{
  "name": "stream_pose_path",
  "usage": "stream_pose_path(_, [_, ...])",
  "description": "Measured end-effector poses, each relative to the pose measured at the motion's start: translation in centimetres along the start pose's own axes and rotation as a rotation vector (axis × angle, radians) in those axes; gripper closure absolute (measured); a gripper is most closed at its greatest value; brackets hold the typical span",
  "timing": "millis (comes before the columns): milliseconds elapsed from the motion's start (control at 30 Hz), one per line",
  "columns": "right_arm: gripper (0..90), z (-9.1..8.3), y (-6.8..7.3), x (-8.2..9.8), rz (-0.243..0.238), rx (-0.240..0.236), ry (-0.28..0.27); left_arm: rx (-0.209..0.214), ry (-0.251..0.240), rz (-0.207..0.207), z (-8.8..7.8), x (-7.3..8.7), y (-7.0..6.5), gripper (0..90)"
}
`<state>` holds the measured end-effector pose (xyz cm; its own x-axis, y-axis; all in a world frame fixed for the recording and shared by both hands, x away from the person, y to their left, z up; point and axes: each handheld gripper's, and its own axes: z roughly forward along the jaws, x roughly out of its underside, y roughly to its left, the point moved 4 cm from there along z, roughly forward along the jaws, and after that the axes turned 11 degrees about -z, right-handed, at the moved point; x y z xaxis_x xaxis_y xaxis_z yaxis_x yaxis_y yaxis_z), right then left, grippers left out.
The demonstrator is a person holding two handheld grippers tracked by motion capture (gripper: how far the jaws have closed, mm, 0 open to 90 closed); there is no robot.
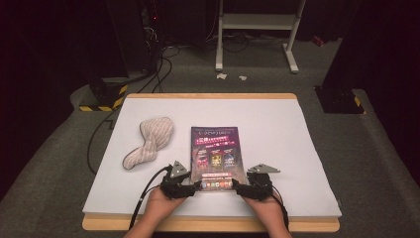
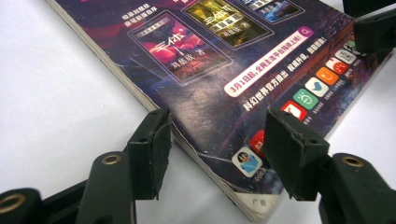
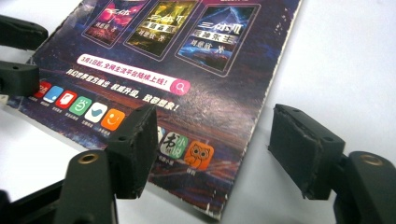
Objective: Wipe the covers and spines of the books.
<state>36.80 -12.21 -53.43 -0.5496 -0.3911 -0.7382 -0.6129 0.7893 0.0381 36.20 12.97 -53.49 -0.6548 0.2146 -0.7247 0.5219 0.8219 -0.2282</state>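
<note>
A paperback book (image 1: 215,148) with a dark purple cover lies flat in the middle of the white table cover (image 1: 282,129). My left gripper (image 1: 196,187) is at its near left corner, and my right gripper (image 1: 236,187) is at its near right corner. In the left gripper view the open jaws (image 2: 215,149) straddle the book's (image 2: 205,70) corner, one pad beside the edge and one above the cover, neither pressing. The right gripper view has the open jaws (image 3: 212,149) spanning the other corner of the book (image 3: 187,65), one pad over the cover and one over the table.
A striped fabric pouch (image 1: 149,140) lies left of the book. The table's wooden front edge (image 1: 208,225) runs just below my hands. Cables (image 1: 101,134) trail on the floor at the left, and a white stand (image 1: 257,29) stands behind the table.
</note>
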Motion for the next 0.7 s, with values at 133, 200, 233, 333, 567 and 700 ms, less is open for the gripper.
stream_pose_path(133, [34.4, 0.22, 0.41, -0.05, -0.014, 0.004, 0.004, 0.007, -0.002, -0.002, 0.03, 0.07, -0.05, 42.1])
stream_pose_path(200, [34.3, 0.39, 0.81, -0.17, -0.023, 0.027, 0.02, 0.009, -0.006, -0.003, 0.04, 0.12, -0.06, 42.2])
stream_pose_path(233, [34.4, 0.42, 0.85, -0.17, -0.023, 0.032, 0.02, 0.009, -0.007, -0.004, 0.04, 0.13, -0.07, 42.2])
stream_pose_path(333, [36.6, 0.36, 0.55, -0.13, 0.008, 0.013, 0.007, 0.008, -0.006, -0.005, 0.05, 0.12, -0.07, 42.2])
stream_pose_path(567, [39.4, 0.24, 0.24, -0.11, 0.035, -0.003, -0.016, 0.005, -0.009, -0.003, 0.08, 0.12, -0.14, 42.4])
stream_pose_path(700, [40.8, 0.13, 0.11, -0.09, 0.045, -0.009, -0.029, 0.007, -0.007, -0.005, 0.08, 0.11, -0.13, 42.4])
